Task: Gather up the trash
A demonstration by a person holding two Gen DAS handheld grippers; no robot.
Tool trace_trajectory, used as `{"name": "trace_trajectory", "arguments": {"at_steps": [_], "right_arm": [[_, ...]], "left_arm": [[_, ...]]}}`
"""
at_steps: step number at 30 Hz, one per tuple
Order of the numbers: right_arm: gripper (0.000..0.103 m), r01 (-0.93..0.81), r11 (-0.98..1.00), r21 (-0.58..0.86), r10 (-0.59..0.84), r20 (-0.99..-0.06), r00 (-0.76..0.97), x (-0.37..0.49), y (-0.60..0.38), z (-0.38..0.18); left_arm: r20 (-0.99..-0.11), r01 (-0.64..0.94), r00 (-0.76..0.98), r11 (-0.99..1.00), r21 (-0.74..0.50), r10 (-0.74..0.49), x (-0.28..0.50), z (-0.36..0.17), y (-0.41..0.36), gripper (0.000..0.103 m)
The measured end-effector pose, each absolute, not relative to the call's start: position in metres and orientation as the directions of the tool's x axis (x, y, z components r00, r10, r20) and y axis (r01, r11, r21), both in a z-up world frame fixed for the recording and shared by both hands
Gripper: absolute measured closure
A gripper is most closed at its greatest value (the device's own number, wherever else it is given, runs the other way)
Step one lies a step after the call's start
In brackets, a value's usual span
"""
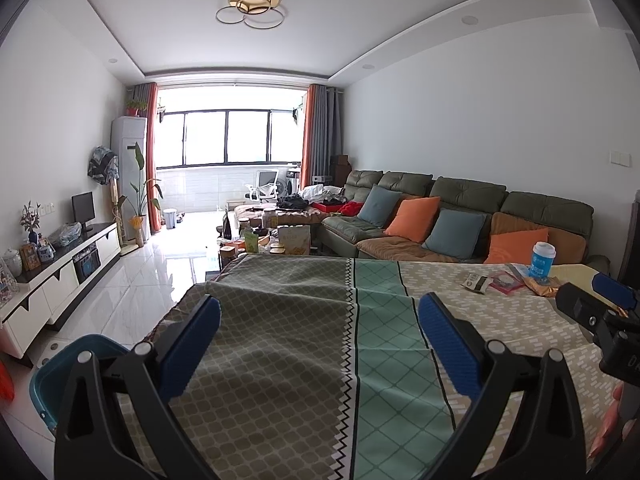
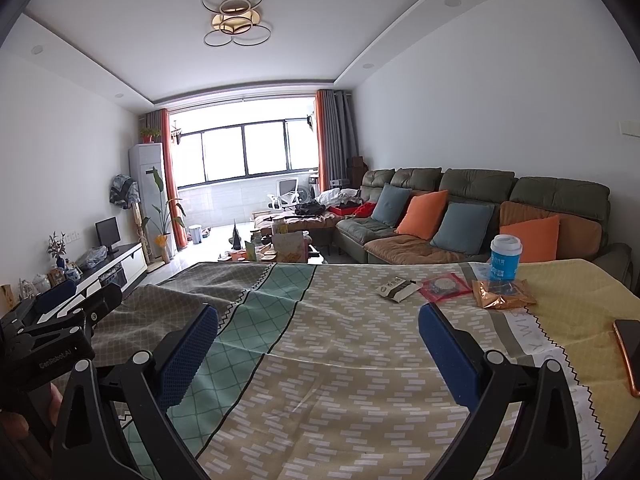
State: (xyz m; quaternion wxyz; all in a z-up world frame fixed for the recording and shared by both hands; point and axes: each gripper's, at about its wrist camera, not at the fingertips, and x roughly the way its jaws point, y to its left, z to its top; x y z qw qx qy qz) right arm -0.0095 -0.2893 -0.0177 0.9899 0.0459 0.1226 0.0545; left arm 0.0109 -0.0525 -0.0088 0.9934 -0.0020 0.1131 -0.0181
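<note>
Left wrist view: teal bin (image 1: pixel 72 364) sits low at 8 o'clock, off the surface edge, down on the floor side. My left gripper (image 1: pixel 320 344) is wide open w/ nothing between the blue pads, hovering over the patterned cloth (image 1: pixel 280 320) covering the surface. Trash is far out at 2 o'clock: black/white wrapper (image 1: pixel 476 282), then red packet (image 1: pixel 506 281) just beside it, then gold wrapper (image 1: pixel 542 286), w/ blue cup (image 1: pixel 543 258) standing upright behind. My right gripper (image 1: pixel 600 300) pokes in at 3 o'clock, near the gold wrapper; its opening can't be judged from this side.

Right wrist view: left gripper (image 2: pixel 76 300) shows at 9 o'clock over the grey part of the cloth (image 2: pixel 320 320). My right gripper (image 2: pixel 318 344) is spread open, holding nothing, above the cloth. At 1 o'clock, L to R: black/white wrapper (image 2: pixel 396 290), red packet (image 2: pixel 444 286) close beside it, gold wrapper (image 2: pixel 502 294) w/ blue cup (image 2: pixel 505 258) at its back edge, touching or nearly so. All well ahead of the pads. Phone (image 2: pixel 630 350) lies flat at 3 o'clock near the surface's right edge, apart from the trash. Sofa (image 2: pixel 480 208) w/ cushions runs behind.
</note>
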Motion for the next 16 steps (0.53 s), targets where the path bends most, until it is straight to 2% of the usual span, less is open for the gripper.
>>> {"name": "trace_trajectory", "arguments": {"at_steps": [4,11,16], "right_arm": [[0.003,-0.095,0.989,0.114,0.121,-0.247,0.961,-0.008,-0.289,-0.019],[0.003,-0.077,0.988,0.137,0.112,-0.27,0.956,-0.009,-0.292,-0.025],[0.003,-0.067,0.988,0.142,0.106,-0.288,0.952,-0.007,-0.297,-0.026]], "left_arm": [[-0.233,0.05,0.971,0.999,0.008,-0.047,0.013,-0.009,-0.057,0.004],[-0.326,0.058,0.943,0.998,-0.033,-0.066,0.032,-0.014,-0.053,0.004],[-0.384,0.049,0.922,0.999,-0.006,-0.048,0.047,-0.022,-0.057,0.004]]}}
